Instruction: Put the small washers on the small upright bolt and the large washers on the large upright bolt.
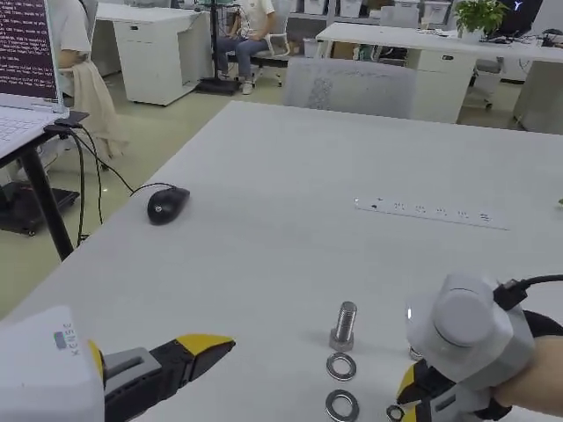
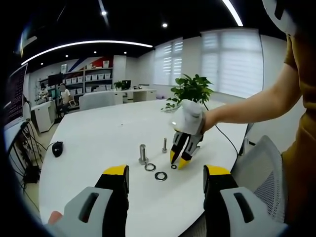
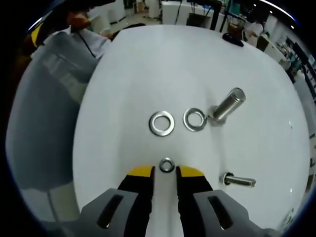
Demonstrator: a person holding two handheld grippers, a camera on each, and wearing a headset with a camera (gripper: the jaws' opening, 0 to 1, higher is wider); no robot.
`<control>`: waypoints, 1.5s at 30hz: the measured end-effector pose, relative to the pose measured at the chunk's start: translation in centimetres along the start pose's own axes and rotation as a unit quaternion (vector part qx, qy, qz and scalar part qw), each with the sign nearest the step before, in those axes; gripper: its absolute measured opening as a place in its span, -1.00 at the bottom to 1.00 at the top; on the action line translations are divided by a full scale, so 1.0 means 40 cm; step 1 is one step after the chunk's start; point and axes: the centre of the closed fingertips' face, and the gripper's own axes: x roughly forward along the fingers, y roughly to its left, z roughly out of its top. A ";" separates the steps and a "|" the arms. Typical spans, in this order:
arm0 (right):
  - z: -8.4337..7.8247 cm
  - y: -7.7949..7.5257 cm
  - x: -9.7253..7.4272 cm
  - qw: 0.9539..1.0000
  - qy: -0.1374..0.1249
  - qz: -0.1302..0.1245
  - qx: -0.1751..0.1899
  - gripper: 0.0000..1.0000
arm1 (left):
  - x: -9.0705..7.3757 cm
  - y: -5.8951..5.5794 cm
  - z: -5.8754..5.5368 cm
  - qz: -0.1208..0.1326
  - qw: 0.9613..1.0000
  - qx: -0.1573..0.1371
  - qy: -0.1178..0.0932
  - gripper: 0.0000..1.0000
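Observation:
The large upright bolt stands near the table's front edge, with two large washers flat in front of it. My right gripper points down at a small washer that lies on the table just ahead of its slightly parted tips, which do not clasp it. The small bolt stands right beside that gripper. In the right gripper view the large bolt and both large washers lie further out. My left gripper hovers wide open at the front left, holding nothing.
A black mouse and its cable lie at the table's left. A white power strip lies further back on the right. A laptop stands on a side stand to the left. A grey chair is at the far edge.

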 end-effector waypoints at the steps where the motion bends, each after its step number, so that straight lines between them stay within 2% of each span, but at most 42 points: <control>1: 0.000 -0.001 0.001 1.000 0.000 0.001 -0.001 -0.62 | 0.000 0.001 -0.001 0.001 1.000 0.000 0.000 0.20; 10: 0.007 0.002 0.006 1.000 0.004 0.006 -0.006 -0.61 | 0.003 0.005 -0.005 0.004 1.000 -0.003 0.000 0.20; 15: 0.007 0.011 0.007 0.999 0.021 0.008 -0.034 -0.64 | 0.003 0.006 -0.005 0.005 1.000 -0.005 -0.002 0.21; 26: 0.005 0.004 0.007 0.998 0.038 0.021 -0.041 -0.67 | -0.001 0.006 -0.009 0.007 1.000 -0.009 -0.004 0.20; 34: 0.004 0.007 0.006 0.996 0.056 0.021 -0.072 -0.69 | -0.005 0.009 -0.005 0.011 1.000 -0.010 -0.007 0.20; 45: 0.004 0.004 0.006 0.996 0.051 0.022 -0.066 -0.70 | -0.002 0.006 -0.004 0.009 1.000 -0.009 -0.007 0.20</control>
